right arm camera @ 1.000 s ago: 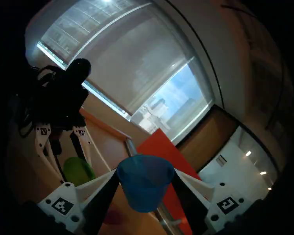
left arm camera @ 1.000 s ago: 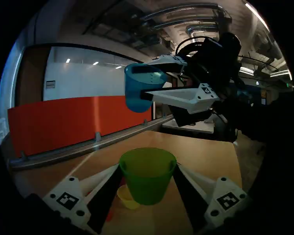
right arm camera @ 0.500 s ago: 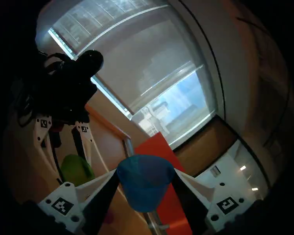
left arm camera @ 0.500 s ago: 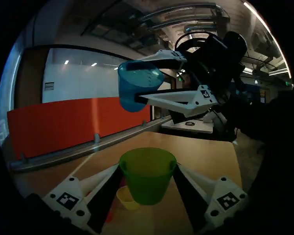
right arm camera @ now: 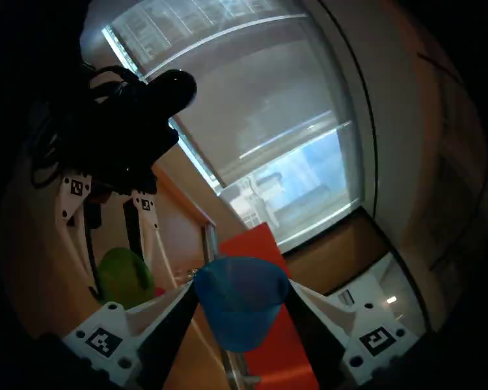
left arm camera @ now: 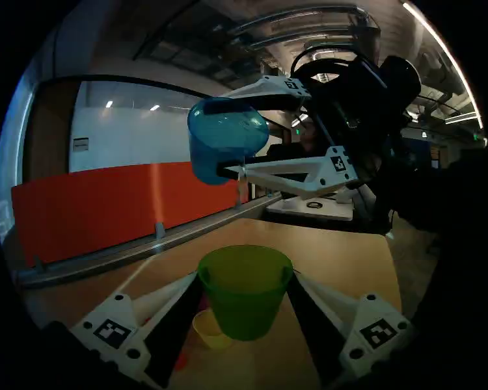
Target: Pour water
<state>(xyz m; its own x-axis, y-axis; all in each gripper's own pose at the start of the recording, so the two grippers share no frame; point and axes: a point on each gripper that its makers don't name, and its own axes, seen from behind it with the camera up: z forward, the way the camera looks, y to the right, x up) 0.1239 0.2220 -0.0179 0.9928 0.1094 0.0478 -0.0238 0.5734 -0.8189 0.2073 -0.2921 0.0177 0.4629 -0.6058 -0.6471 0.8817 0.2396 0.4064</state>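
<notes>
In the left gripper view, the panel (left arm camera: pixel 114 201) bounded the table's (left arm camera: pixel 335 247) far-left edge. My left gripper (left arm camera: pixel 244 286) was clamped on the green cup (left arm camera: pixel 245 299), with a yellow cup (left arm camera: pixel 210 328) just beside it. Higher up, my right gripper (left arm camera: pixel 226 140) pinched the tilted blue cup (left arm camera: pixel 223 140), well apart from the green rim. Bare tabletop ran right to its edge.

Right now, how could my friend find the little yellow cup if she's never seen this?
Find the wooden table, then the green cup held by the left claw. Low beside it, on the tabletop, is the yellow cup: much smaller than the green cup or the blue cup held high, and the only yellow one.
</notes>
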